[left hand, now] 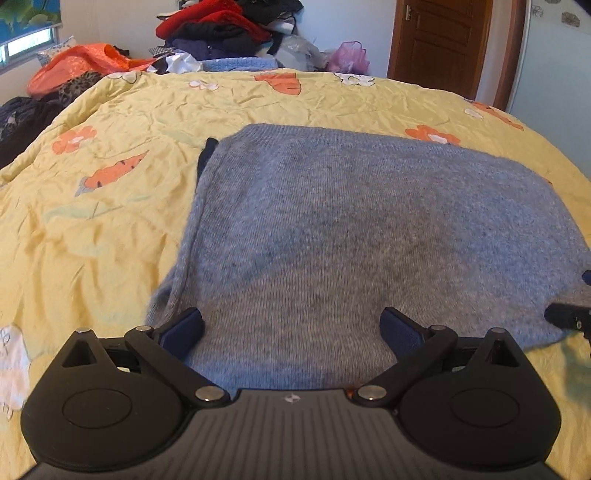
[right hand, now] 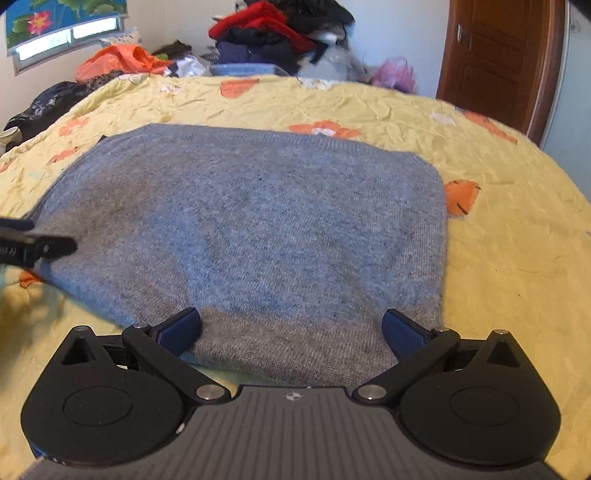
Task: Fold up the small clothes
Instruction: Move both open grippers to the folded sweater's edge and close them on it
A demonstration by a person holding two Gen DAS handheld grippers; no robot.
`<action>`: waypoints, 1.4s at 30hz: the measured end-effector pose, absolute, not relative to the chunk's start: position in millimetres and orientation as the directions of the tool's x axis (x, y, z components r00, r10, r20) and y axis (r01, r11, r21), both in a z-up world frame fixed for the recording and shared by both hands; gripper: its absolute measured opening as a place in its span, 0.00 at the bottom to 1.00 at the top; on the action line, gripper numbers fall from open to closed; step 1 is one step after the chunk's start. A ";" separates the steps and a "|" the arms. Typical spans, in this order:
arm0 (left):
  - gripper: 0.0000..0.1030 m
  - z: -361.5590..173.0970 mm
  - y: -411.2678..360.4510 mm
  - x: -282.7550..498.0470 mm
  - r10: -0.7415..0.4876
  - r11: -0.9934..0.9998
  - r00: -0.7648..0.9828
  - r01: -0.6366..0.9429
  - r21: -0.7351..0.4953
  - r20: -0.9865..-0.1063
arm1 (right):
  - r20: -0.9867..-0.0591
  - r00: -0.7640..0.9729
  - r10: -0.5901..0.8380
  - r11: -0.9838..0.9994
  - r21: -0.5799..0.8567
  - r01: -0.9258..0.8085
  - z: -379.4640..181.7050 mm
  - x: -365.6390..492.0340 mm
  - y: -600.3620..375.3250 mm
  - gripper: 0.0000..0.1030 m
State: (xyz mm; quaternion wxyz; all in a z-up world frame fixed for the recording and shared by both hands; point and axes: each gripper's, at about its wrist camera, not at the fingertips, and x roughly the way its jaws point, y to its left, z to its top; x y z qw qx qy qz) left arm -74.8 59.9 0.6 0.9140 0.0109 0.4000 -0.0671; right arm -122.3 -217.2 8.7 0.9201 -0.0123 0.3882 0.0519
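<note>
A home bedroom: bed with yellow floral quilt [left hand: 147,110], heaped clothes [left hand: 221,29], wooden door [left hand: 439,40].

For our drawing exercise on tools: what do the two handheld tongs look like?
Both the left tongs and right tongs look alike: matte black, with a ribbed grey centre plate bearing a small round mark, rounded black side housings, silver pivot pins, angled link arms, and dark blue fabric-like fingertips. No cables or sleeves show.

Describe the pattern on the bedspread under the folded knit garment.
Yellow bedspread printed with orange carrots and flowers; clearest in the left wrist view.
</note>
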 end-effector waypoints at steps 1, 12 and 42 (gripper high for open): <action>1.00 1.4 61.9 -77.2 -0.117 0.991 0.671 0.126 -0.043 -0.732 | -0.695 0.714 0.085 0.995 0.020 -0.100 14.1 -123.8 -214.8 1.00; 1.00 13.7 134.5 -103.8 -0.355 0.894 0.645 0.022 -0.447 -0.677 | -0.639 0.733 0.235 0.961 0.041 -0.272 63.3 -65.9 -113.8 1.00; 0.07 -41.8 199.3 -66.3 -0.669 0.519 0.593 -0.060 -0.853 -0.449 | -0.843 0.529 0.098 0.899 -0.153 -0.409 50.8 88.6 57.3 1.00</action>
